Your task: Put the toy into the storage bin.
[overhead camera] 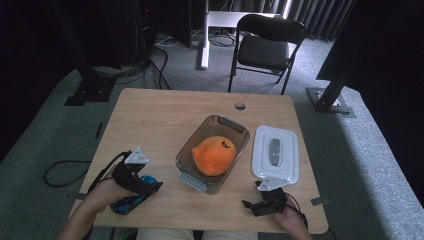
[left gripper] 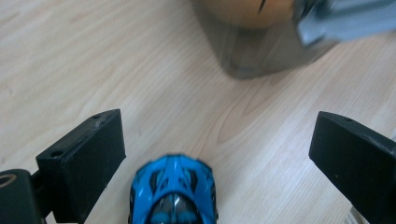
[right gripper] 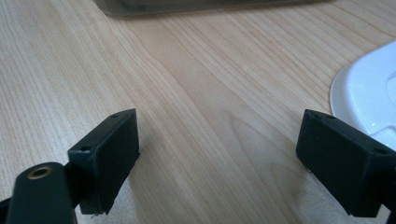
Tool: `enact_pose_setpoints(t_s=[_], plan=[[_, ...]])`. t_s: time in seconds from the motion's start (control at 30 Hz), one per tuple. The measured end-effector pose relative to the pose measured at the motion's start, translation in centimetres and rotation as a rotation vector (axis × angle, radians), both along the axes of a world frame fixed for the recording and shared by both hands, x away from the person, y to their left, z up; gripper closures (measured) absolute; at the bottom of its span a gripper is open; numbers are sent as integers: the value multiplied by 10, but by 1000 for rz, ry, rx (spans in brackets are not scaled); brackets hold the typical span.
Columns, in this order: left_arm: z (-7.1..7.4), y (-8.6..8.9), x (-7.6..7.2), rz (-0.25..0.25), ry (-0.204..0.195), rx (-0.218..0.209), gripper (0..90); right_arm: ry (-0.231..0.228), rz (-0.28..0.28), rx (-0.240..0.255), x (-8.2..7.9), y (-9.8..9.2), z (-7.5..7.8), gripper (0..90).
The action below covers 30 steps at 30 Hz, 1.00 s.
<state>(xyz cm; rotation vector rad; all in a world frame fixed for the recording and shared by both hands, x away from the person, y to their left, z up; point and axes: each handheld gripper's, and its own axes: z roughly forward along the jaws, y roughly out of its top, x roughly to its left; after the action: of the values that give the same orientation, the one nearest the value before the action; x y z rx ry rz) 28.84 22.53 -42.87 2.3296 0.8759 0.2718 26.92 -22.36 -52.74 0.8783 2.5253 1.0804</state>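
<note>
The blue toy car (left gripper: 173,191) is lying on the desk (overhead camera: 150,115) at its near left corner, directly under the left gripper (overhead camera: 145,186). In the left gripper view the car is sitting between the two black jaws, nose pointing away from the camera toward the clear container (overhead camera: 212,152), so its long axis is running along the gripper's line of sight. The jaws are standing wide apart, with desk showing on both sides of the car; neither jaw is touching it. The left gripper is plainly the nearer one.

The right gripper (overhead camera: 260,205) is resting low at the near right, well apart from the car, jaws likewise spread and holding nothing, with the white lid (right gripper: 369,93) just beside its right jaw.

The container is sitting mid-desk, holding an orange plush toy (overhead camera: 215,155).

Judgement: closing across the car's width appears to be the coming move; centring looks adequate.
</note>
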Motion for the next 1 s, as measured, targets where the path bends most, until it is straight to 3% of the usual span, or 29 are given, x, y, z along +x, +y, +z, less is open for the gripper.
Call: enact_pose_setpoints(t_s=[0.07,0.47,0.63,1.0], plan=[[-5,4,-3,13,12,-1,42,-1,0,-2,0,0,0,129],[-36,22,-13,68,41,99,42,-1,-9,0,0,0,0,129],[-45,32,-17,90,78,96,43,0,-16,0,0,0,0,129],[-60,39,-19,95,113,132,49,0,-22,0,1,0,0,129]])
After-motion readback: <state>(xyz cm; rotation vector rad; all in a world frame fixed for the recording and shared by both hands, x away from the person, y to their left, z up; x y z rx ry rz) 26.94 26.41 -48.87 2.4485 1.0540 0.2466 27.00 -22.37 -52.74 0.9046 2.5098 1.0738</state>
